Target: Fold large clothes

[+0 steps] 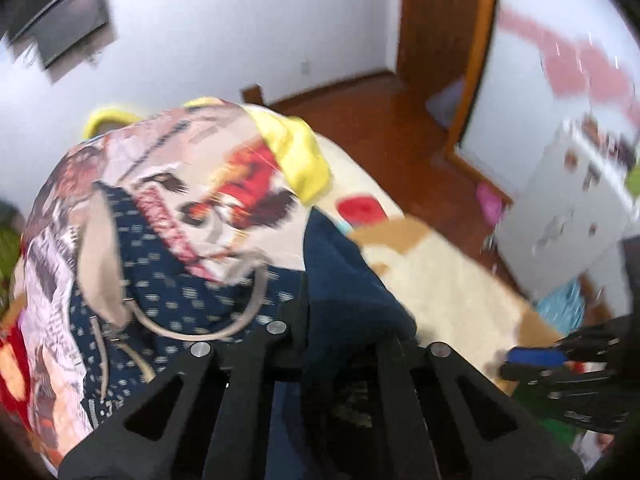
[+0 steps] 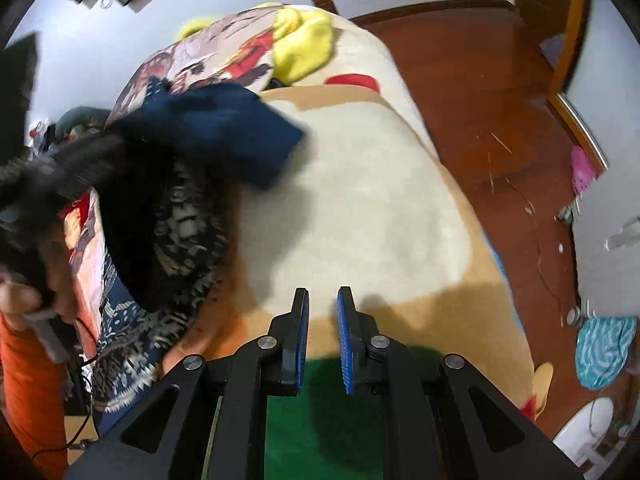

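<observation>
dark blue garment draped over bed, left side | left gripper clamped on its cloth | right gripper empty, jaws nearly closed | soft, limp, light; likely sags; take hem or shoulder corners

gripper: black arms, blue ribbed pads, silver screws | sleeve: orange

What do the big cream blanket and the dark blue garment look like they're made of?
Cream blanket: probably plush fleece, with a matte, fuzzy nap. Dark blue garment: soft, matte cloth that drapes limply, perhaps knit or fleece; motion blur hides its weave.
</observation>
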### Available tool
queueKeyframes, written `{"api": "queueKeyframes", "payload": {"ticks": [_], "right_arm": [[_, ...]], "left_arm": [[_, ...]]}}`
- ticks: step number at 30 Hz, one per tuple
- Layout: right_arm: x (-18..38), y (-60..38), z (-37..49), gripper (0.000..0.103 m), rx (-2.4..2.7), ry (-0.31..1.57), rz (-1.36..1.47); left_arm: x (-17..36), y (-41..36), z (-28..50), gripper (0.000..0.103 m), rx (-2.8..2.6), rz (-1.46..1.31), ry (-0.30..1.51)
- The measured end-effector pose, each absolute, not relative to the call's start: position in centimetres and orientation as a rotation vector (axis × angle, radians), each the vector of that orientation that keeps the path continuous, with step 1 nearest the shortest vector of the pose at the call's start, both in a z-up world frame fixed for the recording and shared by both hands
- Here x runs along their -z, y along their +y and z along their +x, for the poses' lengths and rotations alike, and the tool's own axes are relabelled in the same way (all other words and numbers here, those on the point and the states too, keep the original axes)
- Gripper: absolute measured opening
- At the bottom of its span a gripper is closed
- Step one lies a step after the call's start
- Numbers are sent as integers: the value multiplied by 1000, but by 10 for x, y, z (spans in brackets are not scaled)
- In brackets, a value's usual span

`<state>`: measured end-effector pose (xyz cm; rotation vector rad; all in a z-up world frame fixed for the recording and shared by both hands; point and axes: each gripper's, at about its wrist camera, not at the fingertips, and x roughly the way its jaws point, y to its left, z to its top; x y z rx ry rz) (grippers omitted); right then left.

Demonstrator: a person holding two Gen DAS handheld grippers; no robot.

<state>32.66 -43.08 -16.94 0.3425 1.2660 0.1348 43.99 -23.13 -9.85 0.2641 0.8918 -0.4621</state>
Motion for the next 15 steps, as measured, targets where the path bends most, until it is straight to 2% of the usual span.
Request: {"api": "queueKeyframes", "payload": {"ticks": [4, 8, 13, 15], "right_arm": [[149, -405, 344, 10, -189, 1213, 301], [129, -377, 361, 10, -232, 1157, 264], [142, -341, 385, 10, -279, 1201, 220], [161, -327, 391, 10, -292, 1251, 193]], "left_arm": [[63, -169, 439, 4, 419, 158, 838], [56, -111, 429, 4, 377, 119, 836], [101, -49, 418, 4, 294, 122, 944], [134, -22, 415, 12, 268, 93, 1028]]}}
